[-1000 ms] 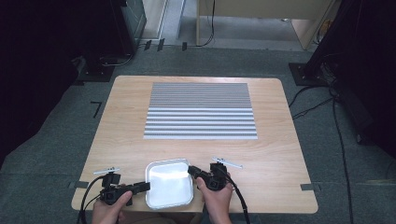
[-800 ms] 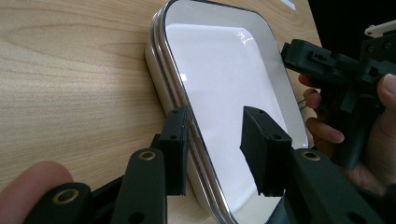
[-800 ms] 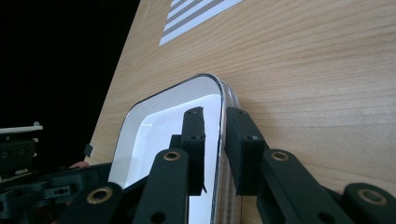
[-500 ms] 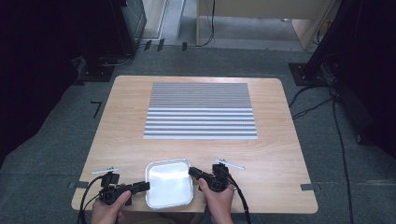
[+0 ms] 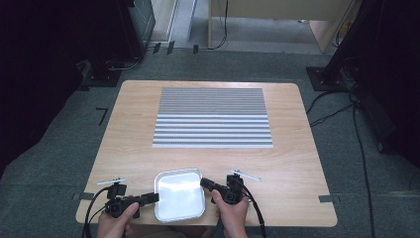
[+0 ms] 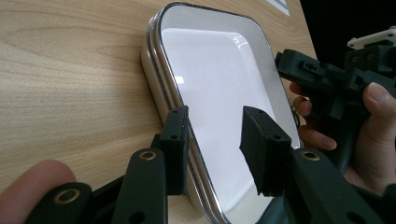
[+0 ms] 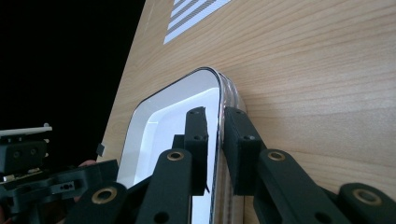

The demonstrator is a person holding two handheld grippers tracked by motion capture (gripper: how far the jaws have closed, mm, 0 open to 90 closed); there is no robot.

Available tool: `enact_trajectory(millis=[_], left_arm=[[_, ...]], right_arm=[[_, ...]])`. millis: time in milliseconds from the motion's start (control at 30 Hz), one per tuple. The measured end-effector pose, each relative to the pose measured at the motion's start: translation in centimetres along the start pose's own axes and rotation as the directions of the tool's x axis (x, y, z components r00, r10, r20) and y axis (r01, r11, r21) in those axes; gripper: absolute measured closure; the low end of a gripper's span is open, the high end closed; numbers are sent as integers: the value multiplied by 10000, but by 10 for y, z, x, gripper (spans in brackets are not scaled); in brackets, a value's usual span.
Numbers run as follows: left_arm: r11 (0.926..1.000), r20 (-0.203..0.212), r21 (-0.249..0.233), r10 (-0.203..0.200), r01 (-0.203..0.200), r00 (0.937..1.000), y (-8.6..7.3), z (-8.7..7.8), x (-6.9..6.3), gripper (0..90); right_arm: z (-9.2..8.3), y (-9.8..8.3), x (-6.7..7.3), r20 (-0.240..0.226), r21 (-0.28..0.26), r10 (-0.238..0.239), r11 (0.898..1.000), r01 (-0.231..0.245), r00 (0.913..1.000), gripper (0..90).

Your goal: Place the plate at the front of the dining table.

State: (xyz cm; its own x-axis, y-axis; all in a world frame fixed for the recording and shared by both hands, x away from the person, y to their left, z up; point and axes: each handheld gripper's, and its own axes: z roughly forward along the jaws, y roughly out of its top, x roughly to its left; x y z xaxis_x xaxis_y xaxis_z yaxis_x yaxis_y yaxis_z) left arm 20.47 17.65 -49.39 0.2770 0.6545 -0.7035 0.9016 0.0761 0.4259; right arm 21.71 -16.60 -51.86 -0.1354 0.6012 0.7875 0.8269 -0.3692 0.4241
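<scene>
**Both grippers at tray, near table edge**

Tray (image 5: 179,194): white, rounded-square, looks like 2+ stacked (layered rims in left gripper view). Flat on table (image 5: 297,148), near edge, centre, between the two hands. Striped mat (image 5: 213,118) further back, well apart from tray.

L gripper (image 5: 151,197): at tray's left rim. Jaws straddle the rim w/ one pad outside against the stack wall, other pad inside over the tray floor w/ visible gap. Jaws apart, not clamped. L hand (image 5: 116,225) at bottom edge.

R gripper (image 5: 205,183): at tray's right rim, near far corner. In right gripper view jaws sit close on either side of the rim (image 7: 218,121), jaws have just been closing, rim between them. Pads look to be pinching the rim; contact on inner pad hard to confirm. R hand (image 5: 233,213) behind it.

Tray level, resting on wood, not lifted.
</scene>
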Motion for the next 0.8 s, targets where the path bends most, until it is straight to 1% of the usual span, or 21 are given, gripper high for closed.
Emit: enact_trajectory(millis=[167,300,333,433,533,800], left_arm=[[10000,-42,0,11,-11,10000,0,1,-1,628],[10000,-8,-19,29,-29,10000,0,1,-1,626],[10000,46,-25,28,-28,10000,0,2,-1,626],[10000,55,-35,41,-41,10000,0,2,-2,623],[10000,86,-39,47,-47,10000,0,3,-2,621],[9999,136,-75,82,-81,9999,0,5,-3,608]], right_arm=[[-1,0,-1,-90,-131,96,9999,-98,9999,813],[-3,0,0,-240,-282,169,9994,-176,9996,813],[-5,1,1,-352,-362,257,9990,-270,9990,811],[-7,2,1,-431,-404,331,9986,-349,9985,808],[-7,2,1,-398,-448,235,9987,-253,9989,806],[-9,2,1,-357,-517,160,9985,-178,9992,803]])
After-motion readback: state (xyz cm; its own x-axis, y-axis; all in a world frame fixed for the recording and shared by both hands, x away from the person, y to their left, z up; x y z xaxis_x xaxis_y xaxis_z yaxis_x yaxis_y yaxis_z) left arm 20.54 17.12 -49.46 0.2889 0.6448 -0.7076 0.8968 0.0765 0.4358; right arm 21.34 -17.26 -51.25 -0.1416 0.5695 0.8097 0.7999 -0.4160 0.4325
